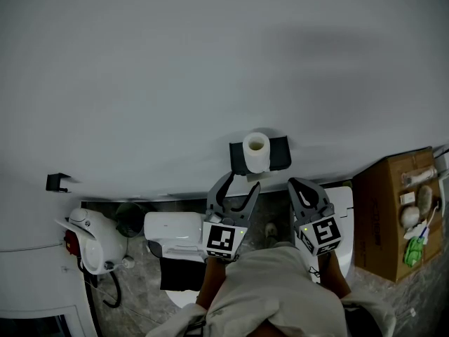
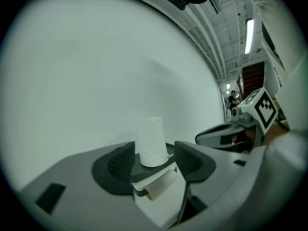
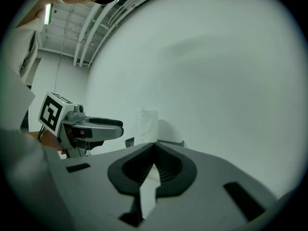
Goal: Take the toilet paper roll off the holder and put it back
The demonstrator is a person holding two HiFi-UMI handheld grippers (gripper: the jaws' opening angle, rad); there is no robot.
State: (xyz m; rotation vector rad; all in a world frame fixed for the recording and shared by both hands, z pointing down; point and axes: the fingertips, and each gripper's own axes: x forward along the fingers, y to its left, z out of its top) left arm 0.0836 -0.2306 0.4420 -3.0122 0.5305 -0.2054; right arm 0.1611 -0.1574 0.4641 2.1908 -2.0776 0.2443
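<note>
Toilet paper roll (image 1: 256,152) stands upright on the flat top of the black holder (image 1: 279,153), which is fixed to the pale wall (image 1: 210,62).

The left gripper (image 1: 243,181) sits just below the holder in the head view, with its tips close under the holder's lower edge. Its jaws stand roughly half open. In the left gripper view the toilet paper roll shows in the gap between the two pads, with clear space between it and the right-hand pad. Neither pad presses on it, so this gripper grasps nothing. Under the holder's top a pale tube-like piece (image 2: 161,189) shows, but what it is cannot be told.

The right gripper (image 1: 300,184) is below the holder's right end, just beside the left gripper. Its jaws are clenched tip to tip with nothing between them.

A cardboard box (image 1: 382,223) stands well to the right of the holder and lower down. At its top are several small pale items (image 1: 414,213) and a green-handled thing (image 1: 415,248). Whether they lie in the box or on it cannot be told.

Low and well to the left of the holder is a white appliance (image 1: 91,241) with a red part. A small black bracket (image 1: 57,182) is on the wall far to the holder's left.
</note>
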